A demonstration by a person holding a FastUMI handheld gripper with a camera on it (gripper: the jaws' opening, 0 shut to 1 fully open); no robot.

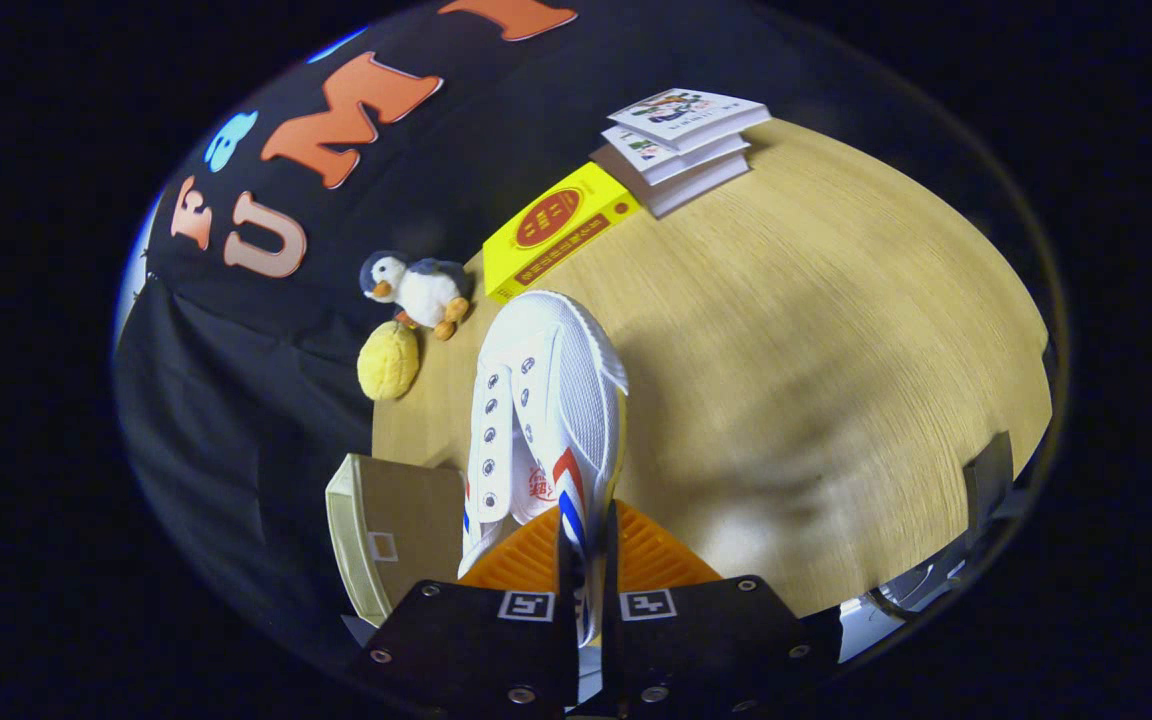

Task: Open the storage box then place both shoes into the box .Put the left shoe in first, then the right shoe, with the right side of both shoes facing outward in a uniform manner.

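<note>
My gripper (pixel 587 560) is shut on the side wall of a white canvas shoe (pixel 548 410) with red and blue stripes, pinching it near the heel. The shoe hangs in the air above the wooden table (pixel 816 350), its toe pointing away from me and its laces turned to the left. The cream storage box (pixel 386 535) sits just left of my fingers, below the shoe's heel; whether it stands open I cannot tell from here.
Beyond the shoe's toe lie a yellow carton (pixel 556 228) and a stack of booklets (pixel 684 142). A penguin plush (pixel 418 288) and a yellow ball (pixel 388 362) rest at the table's left edge by the black cloth wall. A dark fixture (pixel 988 475) sits at the table's right edge.
</note>
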